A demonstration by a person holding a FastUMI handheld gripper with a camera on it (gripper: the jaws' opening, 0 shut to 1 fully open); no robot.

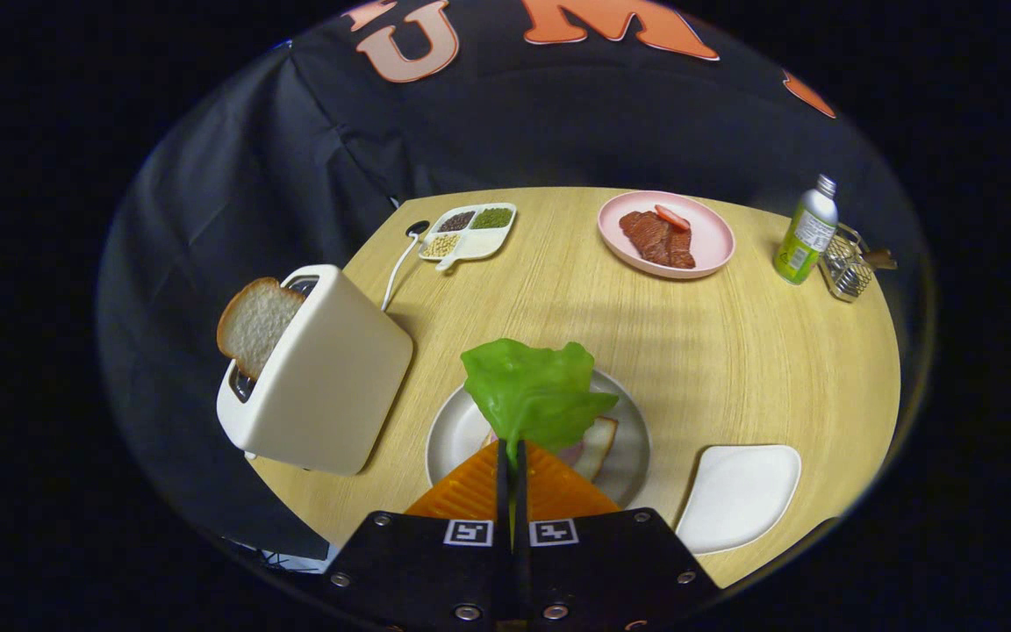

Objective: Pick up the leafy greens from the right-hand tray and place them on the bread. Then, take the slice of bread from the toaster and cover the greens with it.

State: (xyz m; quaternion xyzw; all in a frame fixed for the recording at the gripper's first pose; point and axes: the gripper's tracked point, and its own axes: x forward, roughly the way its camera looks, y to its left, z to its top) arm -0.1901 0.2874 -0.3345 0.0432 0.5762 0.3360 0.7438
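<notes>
Gripper (511, 456) fingers pinched tight on lettuce (534, 391) stem, leaf hanging above bread (598, 446) on plate (628, 421) near table's (734, 351) front edge. Risk: floppy leaf lands off-centre, drapes over rim. Toaster (321, 377) slice (255, 325) waits at left edge.

Gripper (512, 456) body was a black plate pair, each carrying one square black-and-white marker near the central seam; silver screws dotted the plates around that seam.

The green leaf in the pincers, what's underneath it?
The gripper, shut on the lettuce leaf, holds it over a white plate. A bread slice peeks out; the rest is hidden.
</notes>
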